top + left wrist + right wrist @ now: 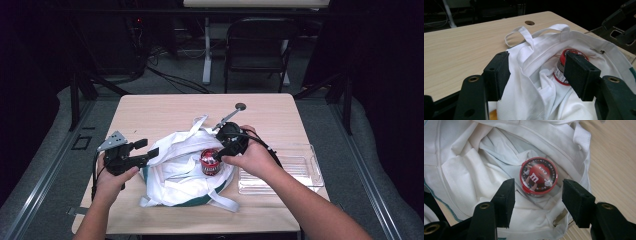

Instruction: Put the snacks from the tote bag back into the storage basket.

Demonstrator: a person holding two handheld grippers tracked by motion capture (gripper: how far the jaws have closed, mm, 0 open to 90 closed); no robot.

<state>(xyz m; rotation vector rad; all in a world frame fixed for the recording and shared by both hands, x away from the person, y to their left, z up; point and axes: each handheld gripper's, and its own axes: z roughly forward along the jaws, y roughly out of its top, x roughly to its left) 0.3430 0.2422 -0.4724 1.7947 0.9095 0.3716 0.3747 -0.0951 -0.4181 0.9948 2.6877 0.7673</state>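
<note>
High view: a white cloth tote bag with green trim (175, 170) lies open on the light wooden table (150, 110), and a round red-lidded candy tub (210, 161) sits inside its mouth. The left gripper (145, 148) is at the bag's left edge, jaws apart. The right gripper (227, 145) hovers just above the tub, beside an empty clear plastic tray (300, 170) on the right. Left gripper view: the left gripper (537, 72) has both jaws spread, with a fold of the bag (534, 75) rising between them; whether either jaw touches the cloth cannot be told. The tub (564, 67) lies deeper inside, partly hidden by the right-hand jaw. Right gripper view: the right gripper (537, 195) stands wide open, empty, over the tub (538, 175), which rests lid-up on the bag's (474, 165) lining.
</note>
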